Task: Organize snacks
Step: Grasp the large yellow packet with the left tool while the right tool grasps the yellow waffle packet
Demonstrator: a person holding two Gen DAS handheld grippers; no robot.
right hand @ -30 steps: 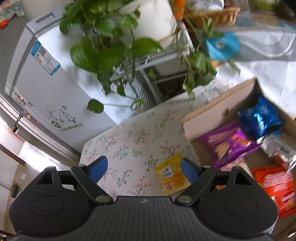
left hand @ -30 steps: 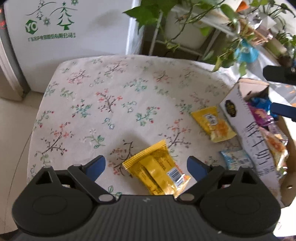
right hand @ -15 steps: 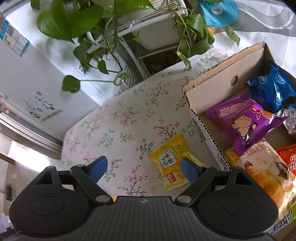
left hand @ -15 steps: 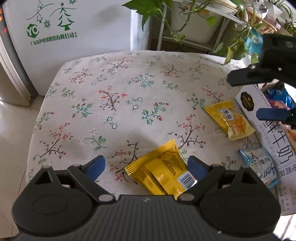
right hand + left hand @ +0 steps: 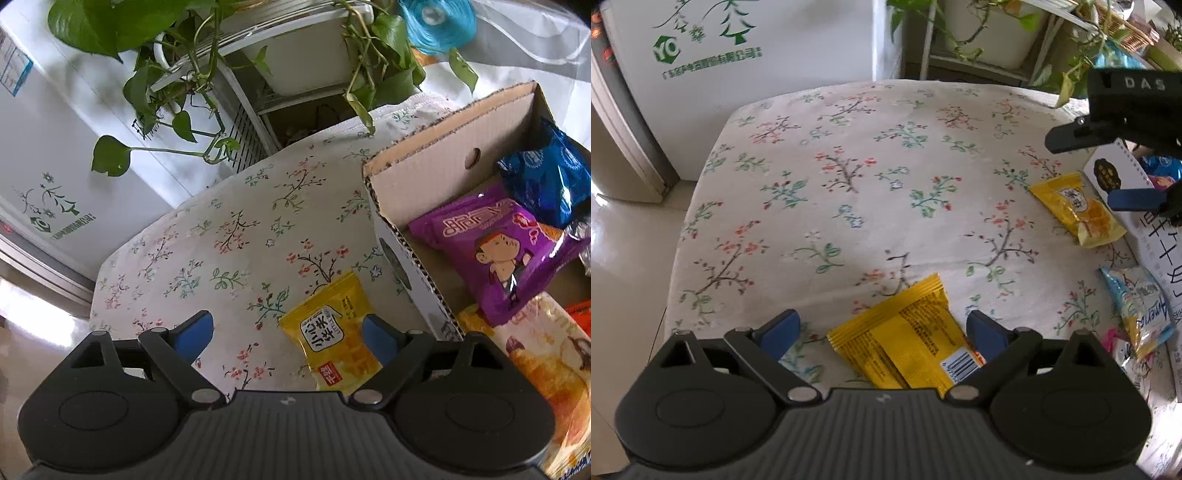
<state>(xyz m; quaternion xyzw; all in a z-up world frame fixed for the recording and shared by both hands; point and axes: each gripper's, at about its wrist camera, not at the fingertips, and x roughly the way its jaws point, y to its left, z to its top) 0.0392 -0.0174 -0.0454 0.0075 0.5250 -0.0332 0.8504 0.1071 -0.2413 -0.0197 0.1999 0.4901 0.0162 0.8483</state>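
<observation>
My left gripper (image 5: pixel 882 332) is open over a yellow snack packet (image 5: pixel 908 347) that lies barcode-up on the floral cloth, between its blue fingers. My right gripper (image 5: pixel 286 338) is open above a smaller yellow packet (image 5: pixel 332 336), which lies beside the cardboard box (image 5: pixel 413 177); that packet also shows in the left wrist view (image 5: pixel 1075 210), under the right gripper (image 5: pixel 1115 170). The box holds a purple packet (image 5: pixel 498 254), a blue packet (image 5: pixel 546 181) and an orange-cream packet (image 5: pixel 546 365). A light blue packet (image 5: pixel 1141 306) lies on the cloth by the box.
The floral-cloth table (image 5: pixel 849 166) ends in a drop at its left and far edges. A white appliance (image 5: pixel 738 55) stands behind it. A plant rack with trailing leaves (image 5: pixel 221 74) stands at the far side, close to the box.
The right gripper has come down and left from above the box to over the small yellow packet. The left gripper has shifted a little, still over the large yellow packet. Both stay open.
</observation>
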